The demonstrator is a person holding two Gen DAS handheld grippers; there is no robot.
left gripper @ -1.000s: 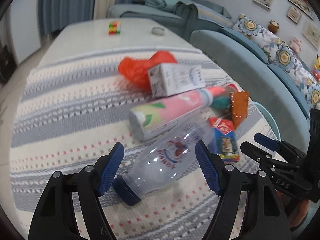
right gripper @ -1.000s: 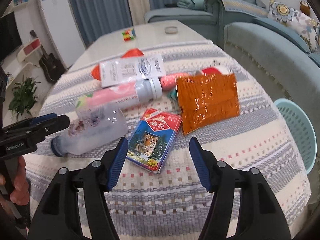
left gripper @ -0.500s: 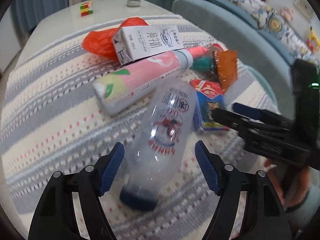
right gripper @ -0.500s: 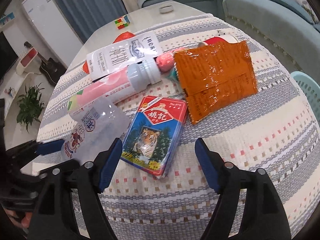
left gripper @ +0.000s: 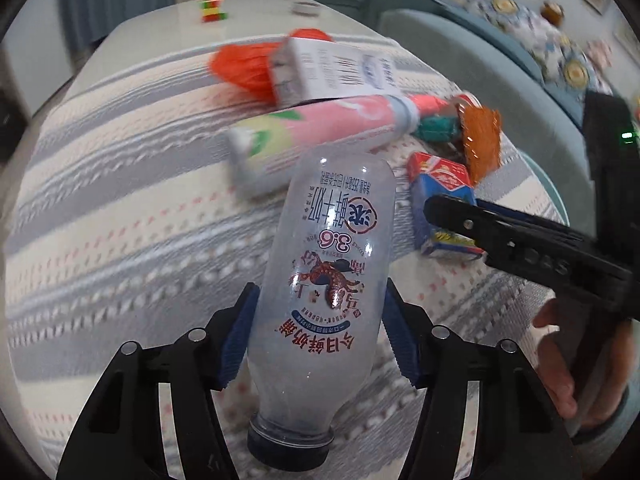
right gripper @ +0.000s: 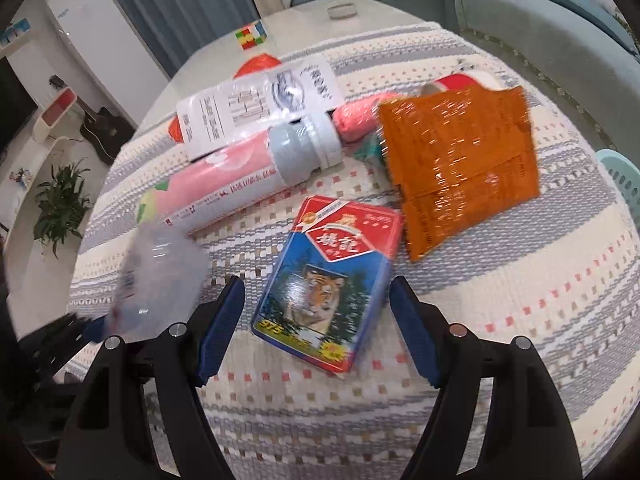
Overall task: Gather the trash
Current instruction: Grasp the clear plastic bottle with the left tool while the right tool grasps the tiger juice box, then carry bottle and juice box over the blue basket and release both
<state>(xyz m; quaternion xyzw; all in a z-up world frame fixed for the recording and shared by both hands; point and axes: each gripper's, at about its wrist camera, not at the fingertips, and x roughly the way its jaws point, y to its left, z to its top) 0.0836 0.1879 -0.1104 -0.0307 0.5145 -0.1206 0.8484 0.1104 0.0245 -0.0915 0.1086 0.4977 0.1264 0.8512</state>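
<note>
My left gripper is shut on a clear plastic milk bottle with a dark blue cap, pads on both its sides; the bottle also shows blurred in the right wrist view. My right gripper is open around a blue and red tiger card box lying on the striped cloth; the box also shows in the left wrist view. Behind lie a pink bottle, a white milk carton, an orange wrapper and a red bag.
A pale teal basket stands off the table's right edge. A colour cube and a small round lid lie on the bare far tabletop. A blue sofa runs along the right.
My left gripper has closed onto the clear bottle, which now points straight away from me. My right gripper has moved forward and down, so the tiger box sits between its open fingers.
</note>
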